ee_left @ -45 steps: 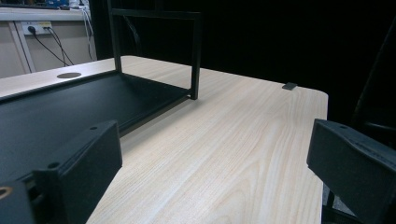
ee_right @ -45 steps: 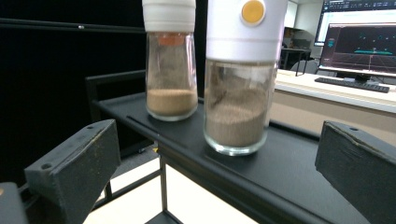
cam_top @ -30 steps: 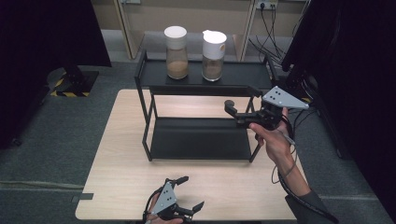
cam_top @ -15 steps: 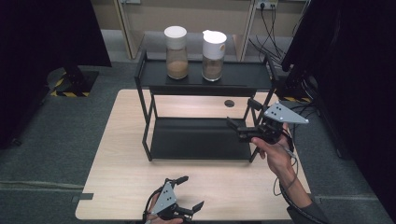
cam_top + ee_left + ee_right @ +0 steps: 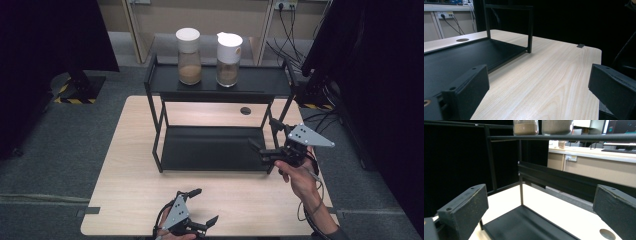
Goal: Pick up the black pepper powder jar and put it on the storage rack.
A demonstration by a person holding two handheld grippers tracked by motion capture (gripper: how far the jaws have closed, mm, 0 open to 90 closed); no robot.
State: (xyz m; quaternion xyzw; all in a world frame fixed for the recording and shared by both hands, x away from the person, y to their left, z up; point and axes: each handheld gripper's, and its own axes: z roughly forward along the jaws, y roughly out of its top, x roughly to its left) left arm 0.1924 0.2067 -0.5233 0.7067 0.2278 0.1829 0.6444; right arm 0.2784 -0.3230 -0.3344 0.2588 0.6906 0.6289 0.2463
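Judging by the scene, the work has barely begun: both the right tongs point(image 5: 264, 141) and the left tongs point(image 5: 203, 205) gape wide, holding nothing. Two white-lidded clear glass jars of brown powder, one point(image 5: 189, 49) beside the other point(image 5: 228, 52), stand untouched on the black metal two-tier rack point(image 5: 220, 87), above and beyond the right tongs, on the pale wooden counter point(image 5: 130, 170).

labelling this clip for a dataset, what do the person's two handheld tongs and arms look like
Both tongs are black, each with two blocky, flat-faced jaws. The right tongs carry a grey three-cornered plate with small dark dots on top, and a thin cable trails back along the bare forearm. The left tongs bear a similar grey dotted plate. In the gripper views, the jaw pads look matte and slightly scuffed, with small screw holes. No sleeves are visible.
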